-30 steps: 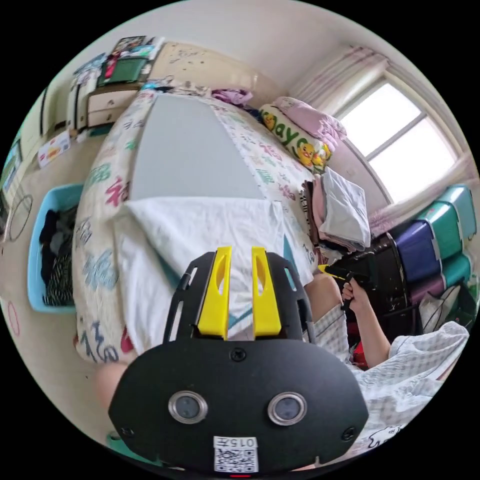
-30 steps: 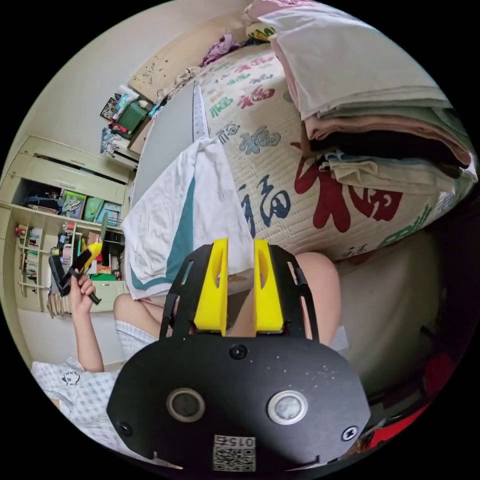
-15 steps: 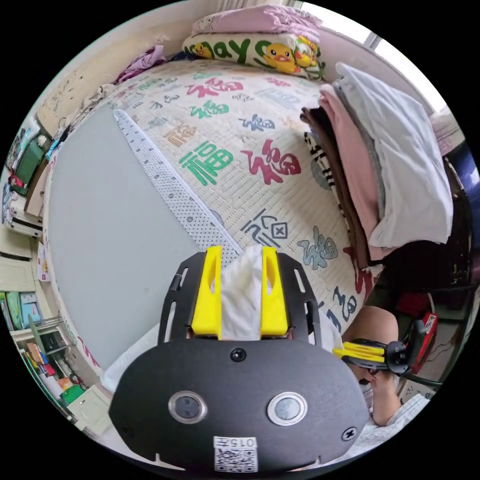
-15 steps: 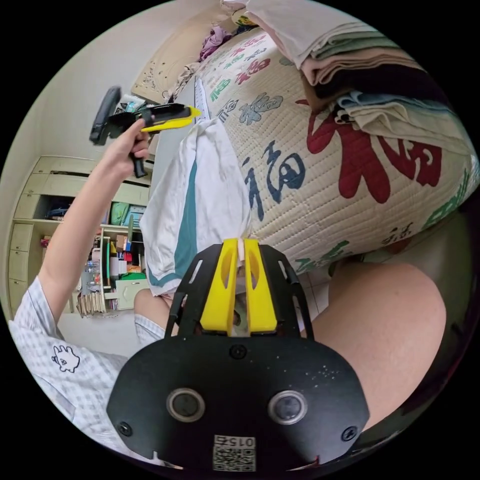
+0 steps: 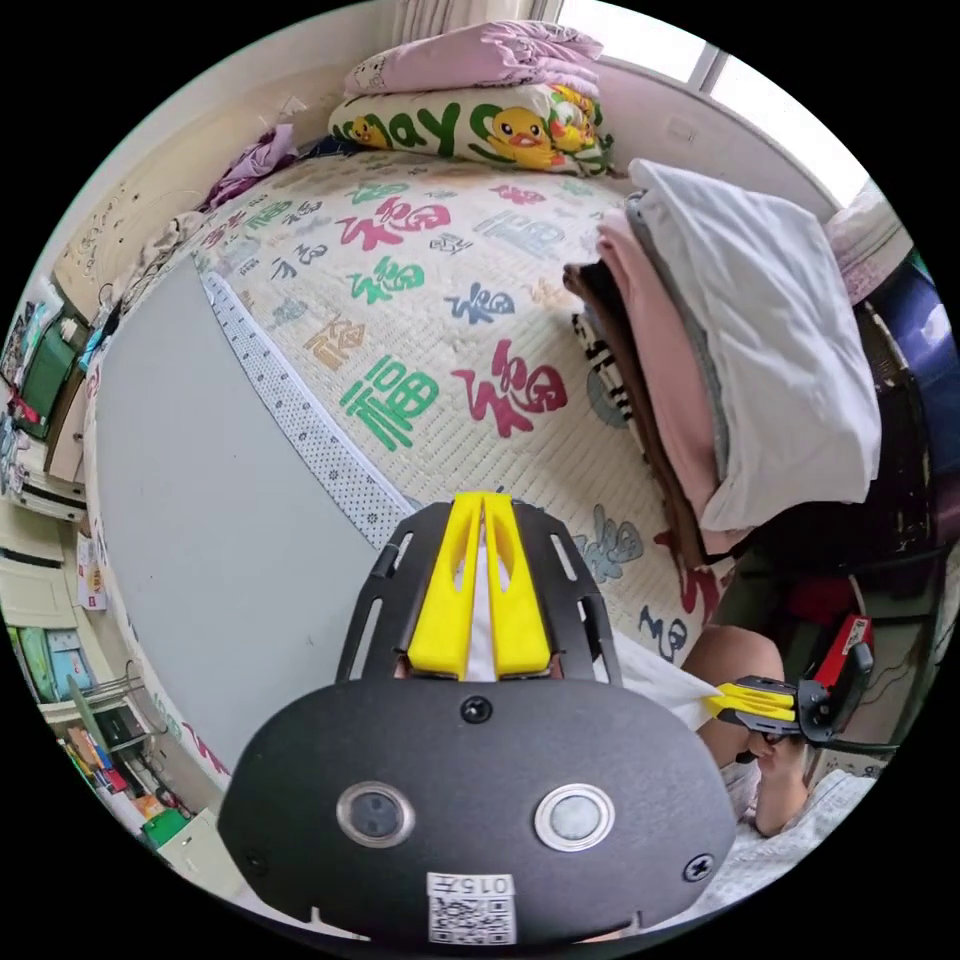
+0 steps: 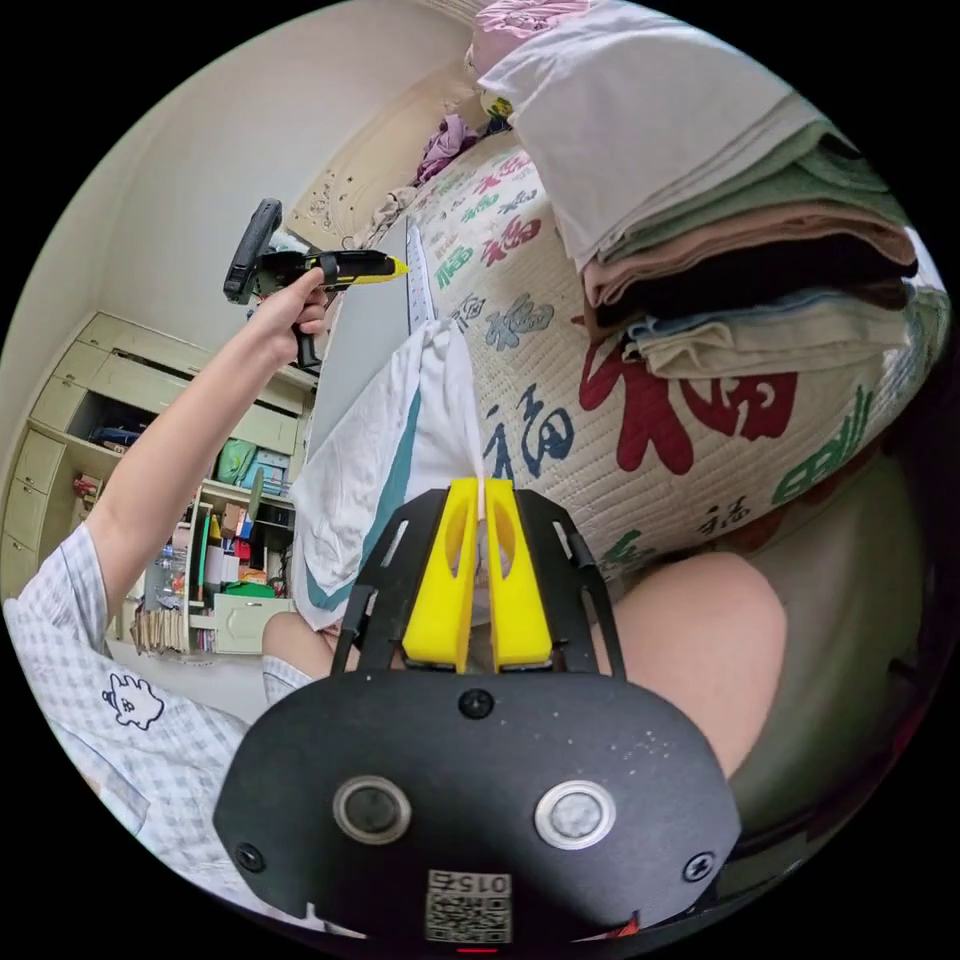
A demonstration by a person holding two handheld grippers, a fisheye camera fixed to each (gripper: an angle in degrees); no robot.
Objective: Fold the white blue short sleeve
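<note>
The left gripper (image 5: 483, 510) pinches white cloth of the short sleeve shirt (image 6: 385, 460) between its 2 jaws; the right gripper (image 6: 480, 495) clamps another edge. The shirt hangs over the bed's edge beside the patterned mat (image 5: 450, 330), near a stack of folded clothes (image 5: 740, 350).

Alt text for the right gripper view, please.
The right gripper pinches the white and teal shirt hanging off the patterned bed. The left gripper is raised above it, beside stacked folded clothes.
</note>
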